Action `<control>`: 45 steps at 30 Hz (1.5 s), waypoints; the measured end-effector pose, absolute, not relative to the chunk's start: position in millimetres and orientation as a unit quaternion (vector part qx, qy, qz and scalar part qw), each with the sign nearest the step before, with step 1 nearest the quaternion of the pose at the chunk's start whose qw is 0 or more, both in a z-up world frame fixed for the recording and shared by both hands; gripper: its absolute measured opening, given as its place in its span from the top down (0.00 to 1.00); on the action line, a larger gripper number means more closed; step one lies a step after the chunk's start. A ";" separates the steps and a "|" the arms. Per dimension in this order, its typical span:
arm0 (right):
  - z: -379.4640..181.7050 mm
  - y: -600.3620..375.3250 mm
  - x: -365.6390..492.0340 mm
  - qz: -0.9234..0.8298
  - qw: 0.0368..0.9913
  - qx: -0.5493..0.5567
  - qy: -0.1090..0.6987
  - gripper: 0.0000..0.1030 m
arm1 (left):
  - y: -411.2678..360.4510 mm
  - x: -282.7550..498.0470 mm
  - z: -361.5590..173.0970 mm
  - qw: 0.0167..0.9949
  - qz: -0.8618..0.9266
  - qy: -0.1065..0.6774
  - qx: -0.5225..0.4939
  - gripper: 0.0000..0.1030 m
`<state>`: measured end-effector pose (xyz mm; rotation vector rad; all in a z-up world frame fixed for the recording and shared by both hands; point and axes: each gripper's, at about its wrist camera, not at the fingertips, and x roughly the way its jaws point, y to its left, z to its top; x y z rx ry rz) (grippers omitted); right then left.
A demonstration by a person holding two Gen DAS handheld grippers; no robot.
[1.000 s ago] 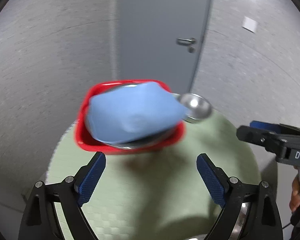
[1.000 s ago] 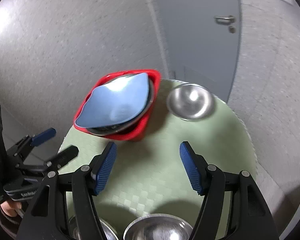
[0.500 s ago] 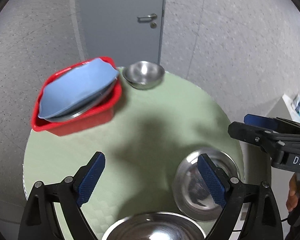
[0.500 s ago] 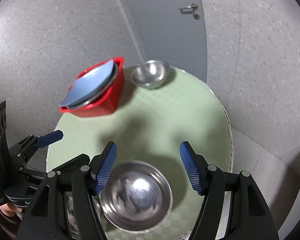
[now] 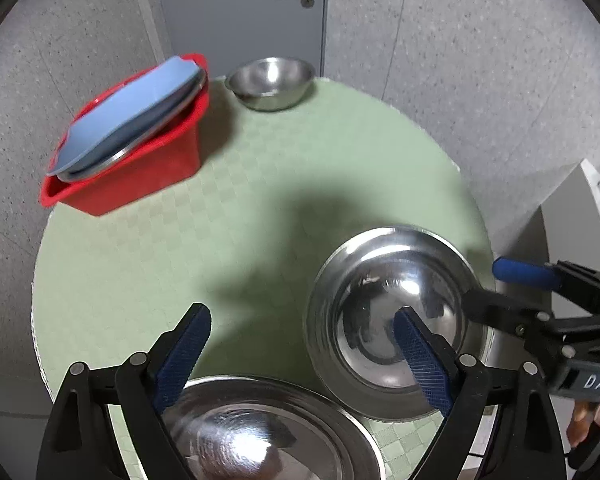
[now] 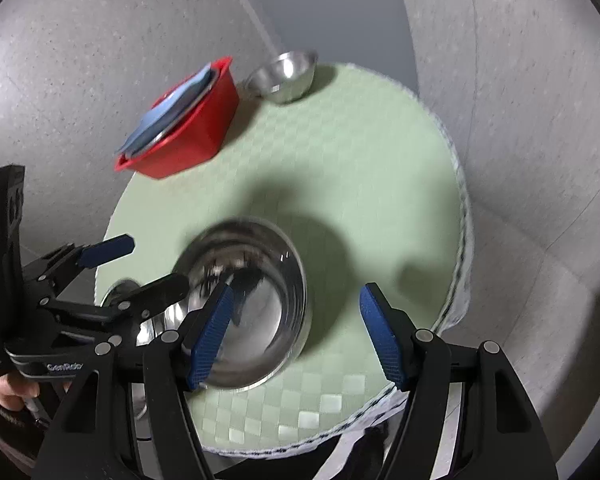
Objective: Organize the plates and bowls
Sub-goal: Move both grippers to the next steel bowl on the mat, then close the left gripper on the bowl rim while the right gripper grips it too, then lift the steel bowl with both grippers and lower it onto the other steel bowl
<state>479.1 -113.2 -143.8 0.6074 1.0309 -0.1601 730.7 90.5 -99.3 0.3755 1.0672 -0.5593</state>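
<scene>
Left gripper [image 5: 300, 314]: jaws wide and closing a little, nothing between the pads but green mat [image 5: 188, 240], right-hand pad hanging over the mid-size steel bowl [image 5: 380, 272] without a grip. Right gripper [image 6: 298, 291]: jaws roughly half apart, empty, one pad over that same bowl's inside and the other over bare mat beyond its rim, so poised astride the bowl wall and not yet pressing it. Just near of the left jaws, a broad steel dish [image 5: 260, 432] at the table's near edge, close beside the bowl. Far left, a red tub [image 5: 140, 176] already loaded with a blue plate [image 5: 132, 108] leaning on a steel plate [image 5: 112, 156]; beside it, far centre, a small steel bowl [image 5: 272, 76] loose on the mat. By the look of it, partly sorted: plates gathered, three steel pieces apparently left. Middle of the mat open for carrying; mid-size bowl close to the right edge, wall tight behind the far edge.
</scene>
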 end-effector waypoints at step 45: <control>-81.2 -100.7 475.3 0.009 0.866 0.282 0.413 0.76 | 131.1 675.5 -18.6 0.865 -0.273 0.411 0.096 0.78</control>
